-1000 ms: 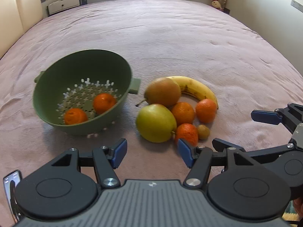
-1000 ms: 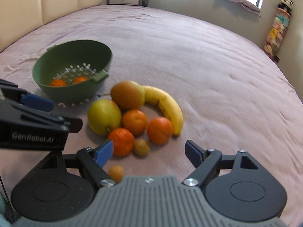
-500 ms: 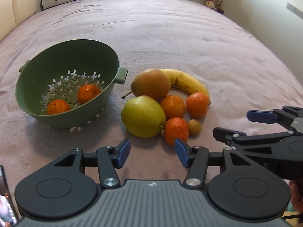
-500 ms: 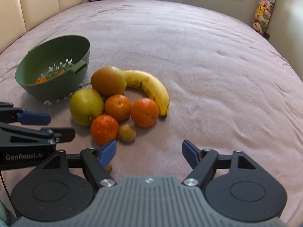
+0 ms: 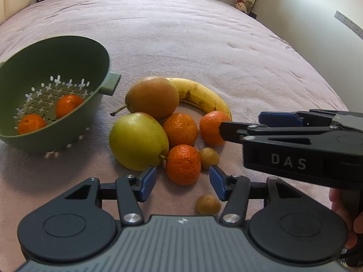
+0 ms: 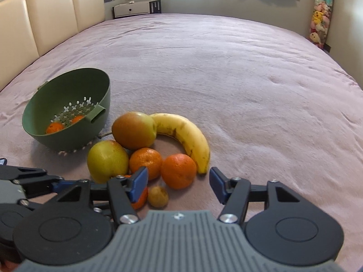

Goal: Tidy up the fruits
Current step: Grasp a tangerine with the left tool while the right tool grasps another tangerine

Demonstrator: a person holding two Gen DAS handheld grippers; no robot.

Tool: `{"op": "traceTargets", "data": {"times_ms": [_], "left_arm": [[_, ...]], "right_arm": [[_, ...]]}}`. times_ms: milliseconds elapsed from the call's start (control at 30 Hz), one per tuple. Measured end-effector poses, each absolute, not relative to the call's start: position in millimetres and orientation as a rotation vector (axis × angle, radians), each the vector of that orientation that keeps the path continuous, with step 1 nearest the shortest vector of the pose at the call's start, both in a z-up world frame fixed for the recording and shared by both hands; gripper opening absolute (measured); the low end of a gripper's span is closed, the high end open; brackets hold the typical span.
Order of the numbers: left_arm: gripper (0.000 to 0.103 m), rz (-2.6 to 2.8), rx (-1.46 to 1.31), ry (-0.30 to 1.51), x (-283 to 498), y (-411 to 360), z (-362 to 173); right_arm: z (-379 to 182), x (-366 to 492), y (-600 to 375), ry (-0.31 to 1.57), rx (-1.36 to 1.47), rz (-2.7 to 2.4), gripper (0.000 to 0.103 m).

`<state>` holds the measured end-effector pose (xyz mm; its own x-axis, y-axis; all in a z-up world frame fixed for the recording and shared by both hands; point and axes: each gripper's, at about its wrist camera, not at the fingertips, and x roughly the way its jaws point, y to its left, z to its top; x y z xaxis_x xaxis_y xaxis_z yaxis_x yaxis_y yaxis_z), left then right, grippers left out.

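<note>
Nearest the left gripper (image 5: 182, 182) lies a small brown fruit (image 5: 208, 204), just below its right pad and outside the gap. The jaws stand partly open with nothing pressed; a mandarin (image 5: 183, 164) sits just ahead of the gap, touched by neither pad. The left jaws narrowed a little within the past second. The right gripper (image 6: 178, 184) has just been closing, yet its jaws are also partly open and empty, with a second mandarin (image 6: 178, 171) lined up just beyond the pads.

For a sound grip, each gripper is best eased forward until its pads flank the widest part of its mandarin, then closed gently so the round fruit is not squeezed out sideways or pushed into its neighbours.

Beyond the mandarins two pears (image 5: 138, 141) are seen, then the banana (image 6: 184, 136). Its long axis curves from the far pear round to the right, its tip ending beside the right-hand mandarin. The green colander (image 5: 99, 63), tilted toward the cameras on the bed cover (image 6: 249, 68), already holds two mandarins.
</note>
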<state>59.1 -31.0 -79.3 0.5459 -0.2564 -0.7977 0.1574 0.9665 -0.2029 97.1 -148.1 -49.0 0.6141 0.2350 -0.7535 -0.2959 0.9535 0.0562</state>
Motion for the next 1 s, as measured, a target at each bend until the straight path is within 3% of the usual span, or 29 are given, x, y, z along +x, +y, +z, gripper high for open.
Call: {"op": "traceTargets", "data": {"times_ms": [167, 600, 1000], "left_arm": [[0.061, -0.250, -0.122, 0.999, 69.4, -35.2, -90.0], [0.043, -0.237, -0.180, 1.009, 78.2, -36.0, -99.1], [0.042, -0.239, -0.219, 1.007, 83.3, -36.8, -102.5]], "right_arm": [[-62.6, 109.9, -150.3, 0.909, -0.035, 0.299, 0.055], [-87.2, 128.6, -150.5, 0.985, 0.048, 0.307, 0.055], [-91.0, 136.4, -150.0, 0.997, 0.065, 0.303, 0.043]]}}
